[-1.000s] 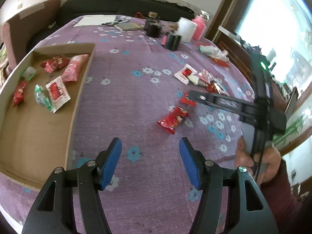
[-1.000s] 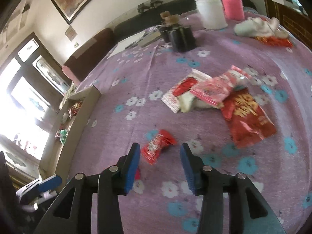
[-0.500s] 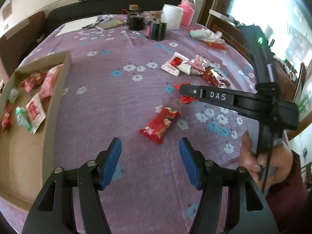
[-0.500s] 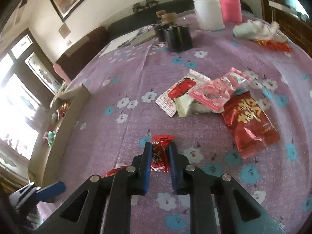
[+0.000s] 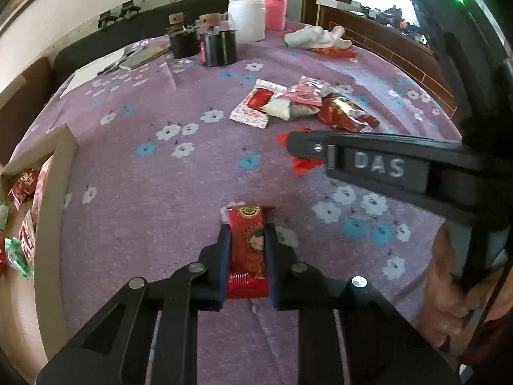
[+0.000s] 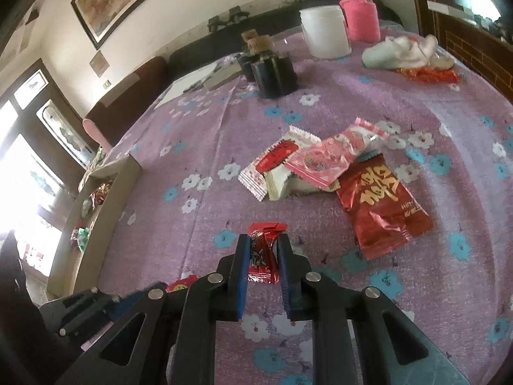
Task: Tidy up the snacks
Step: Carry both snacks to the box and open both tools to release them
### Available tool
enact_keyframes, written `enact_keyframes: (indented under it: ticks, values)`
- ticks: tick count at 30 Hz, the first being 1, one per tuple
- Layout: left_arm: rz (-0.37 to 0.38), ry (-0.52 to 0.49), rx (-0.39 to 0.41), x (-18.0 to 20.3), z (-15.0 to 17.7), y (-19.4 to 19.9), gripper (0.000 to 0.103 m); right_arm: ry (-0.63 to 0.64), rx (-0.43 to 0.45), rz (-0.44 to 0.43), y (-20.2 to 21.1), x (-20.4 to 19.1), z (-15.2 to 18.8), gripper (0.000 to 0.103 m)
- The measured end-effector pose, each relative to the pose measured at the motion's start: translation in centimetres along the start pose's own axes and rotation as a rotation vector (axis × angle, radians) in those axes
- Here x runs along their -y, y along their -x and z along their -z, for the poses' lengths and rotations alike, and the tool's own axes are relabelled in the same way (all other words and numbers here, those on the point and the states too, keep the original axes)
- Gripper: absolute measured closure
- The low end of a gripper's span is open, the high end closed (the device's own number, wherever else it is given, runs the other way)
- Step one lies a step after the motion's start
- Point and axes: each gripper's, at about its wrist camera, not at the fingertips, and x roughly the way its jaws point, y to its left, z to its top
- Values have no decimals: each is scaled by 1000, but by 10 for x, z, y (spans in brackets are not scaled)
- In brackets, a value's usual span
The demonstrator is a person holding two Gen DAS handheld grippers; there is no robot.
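Note:
My left gripper [image 5: 247,234] is shut on a red snack bar with a cartoon face [image 5: 247,247], low over the purple flowered tablecloth. My right gripper [image 6: 263,243] is shut on a small red candy packet [image 6: 263,250]; it also shows in the left wrist view [image 5: 303,164] under the right gripper's arm. A pile of snack packets [image 6: 323,166] lies beyond the right gripper, with a large red bag [image 6: 381,202] at its right. The cardboard box [image 5: 57,192] at the left holds several snacks [image 5: 25,221].
At the table's far side stand black jars [image 5: 218,45], a white tub [image 5: 247,19], a pink bottle [image 5: 272,9], a crumpled cloth [image 5: 314,37] and papers [image 5: 96,70]. A dark sofa runs behind the table. A wooden cabinet is at the right.
My left gripper moved forward and closed on the red snack bar. My right gripper stayed shut on the red candy packet and rose slightly with it.

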Motion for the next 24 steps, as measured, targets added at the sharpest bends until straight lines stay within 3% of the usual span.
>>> enact_keyframes:
  ticks: [4,13,18,24]
  values:
    - [30,49,17,-6,2,9,87,46,31,31,4,-9,2,85]
    - [60,239,131,-56,15,70,87,82,76,51,10,-15,3,85]
    - [23,324,201,-93,31,105,86,113,107,39,16,-22,6,85]
    - [-29,406,229,-138,58,125,86,159,115,10,27,-46,11,85]
